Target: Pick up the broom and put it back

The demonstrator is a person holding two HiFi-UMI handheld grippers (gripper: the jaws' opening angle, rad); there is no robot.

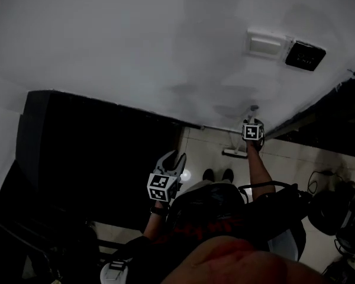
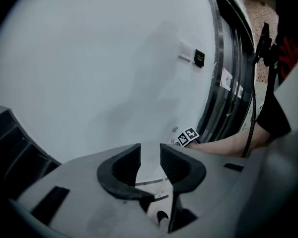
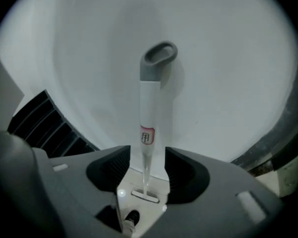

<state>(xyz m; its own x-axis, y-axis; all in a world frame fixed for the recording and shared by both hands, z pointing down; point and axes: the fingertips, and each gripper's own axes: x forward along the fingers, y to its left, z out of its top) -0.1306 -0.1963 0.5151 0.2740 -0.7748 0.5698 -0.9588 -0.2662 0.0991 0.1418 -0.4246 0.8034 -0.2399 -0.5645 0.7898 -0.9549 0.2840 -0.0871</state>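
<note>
The broom [image 3: 150, 108] stands upright against the white wall, a white handle with a grey looped cap [image 3: 159, 58] and its head [image 3: 145, 196] on the floor. In the head view its cap [image 1: 253, 108] pokes up just beyond my right gripper [image 1: 252, 123], and its head [image 1: 235, 152] lies below. My right gripper [image 3: 147, 170] is open, with the handle between the jaws and neither pad touching it. My left gripper [image 1: 173, 161] hovers lower left, away from the broom. Its jaws [image 2: 150, 165] stand a little apart with nothing between them.
A black slatted cabinet [image 1: 100, 152] fills the left along the wall. A white wall switch [image 1: 265, 44] and a black panel [image 1: 305, 55] sit on the wall. The person's shoes [image 1: 218, 174] stand on the tiled floor. Cables and dark gear [image 1: 337, 212] lie at right.
</note>
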